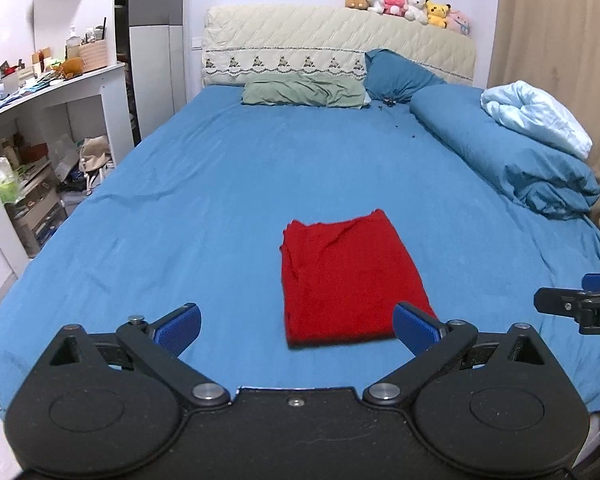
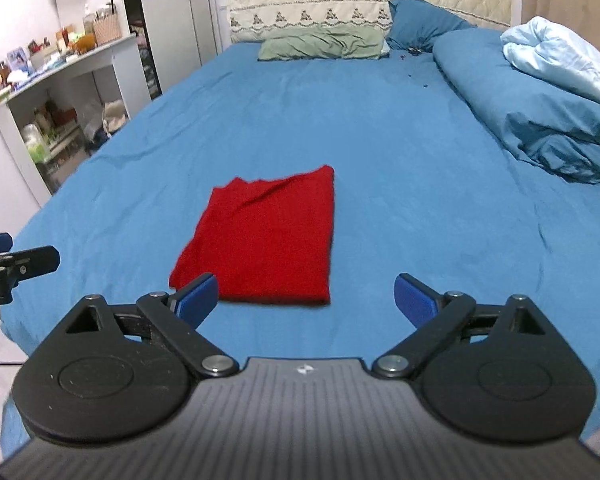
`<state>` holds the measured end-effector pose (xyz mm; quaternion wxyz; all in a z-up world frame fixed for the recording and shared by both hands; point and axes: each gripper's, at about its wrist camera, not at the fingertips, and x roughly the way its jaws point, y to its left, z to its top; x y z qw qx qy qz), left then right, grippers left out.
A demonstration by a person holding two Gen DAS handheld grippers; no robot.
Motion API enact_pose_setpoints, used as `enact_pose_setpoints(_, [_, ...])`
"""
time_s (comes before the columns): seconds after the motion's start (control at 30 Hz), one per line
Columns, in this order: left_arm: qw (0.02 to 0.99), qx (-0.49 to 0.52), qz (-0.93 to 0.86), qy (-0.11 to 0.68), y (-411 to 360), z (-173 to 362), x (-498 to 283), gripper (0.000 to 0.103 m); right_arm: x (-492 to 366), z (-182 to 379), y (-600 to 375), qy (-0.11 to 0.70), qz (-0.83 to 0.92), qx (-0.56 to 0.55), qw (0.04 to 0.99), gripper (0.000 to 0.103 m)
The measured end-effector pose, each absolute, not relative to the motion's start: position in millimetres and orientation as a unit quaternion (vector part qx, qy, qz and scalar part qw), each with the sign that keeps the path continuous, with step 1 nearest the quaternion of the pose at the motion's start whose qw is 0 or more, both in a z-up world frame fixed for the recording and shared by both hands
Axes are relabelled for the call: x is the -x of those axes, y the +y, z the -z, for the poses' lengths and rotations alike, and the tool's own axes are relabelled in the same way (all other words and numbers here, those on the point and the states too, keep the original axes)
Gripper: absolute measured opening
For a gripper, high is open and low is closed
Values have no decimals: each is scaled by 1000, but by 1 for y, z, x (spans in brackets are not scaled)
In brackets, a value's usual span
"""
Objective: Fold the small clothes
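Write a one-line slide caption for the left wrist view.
Open left gripper above a folded red garment on the blue bed.

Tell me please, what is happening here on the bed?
A person holds two grippers above a bed with a blue sheet. A red garment lies flat on the sheet, already folded into a neat rectangle. The left gripper and the right gripper are both open and hold nothing; they hover at the near edge of the garment, not gripping it. A rolled blue duvet lies at the right side, apart from the garment.
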<state>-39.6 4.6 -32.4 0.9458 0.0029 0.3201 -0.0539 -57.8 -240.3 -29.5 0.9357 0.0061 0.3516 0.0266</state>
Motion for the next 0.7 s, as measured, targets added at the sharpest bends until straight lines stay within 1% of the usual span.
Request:
enact_pose_setpoints(0.33, [945,4,42,324,10,46,69,103,84,47,-226,367,-7,-4,930,103])
enact_pose_setpoints(0.7, [946,11,51,319,9,43,74,103,90,43,-222,361,-3,-5,933,103])
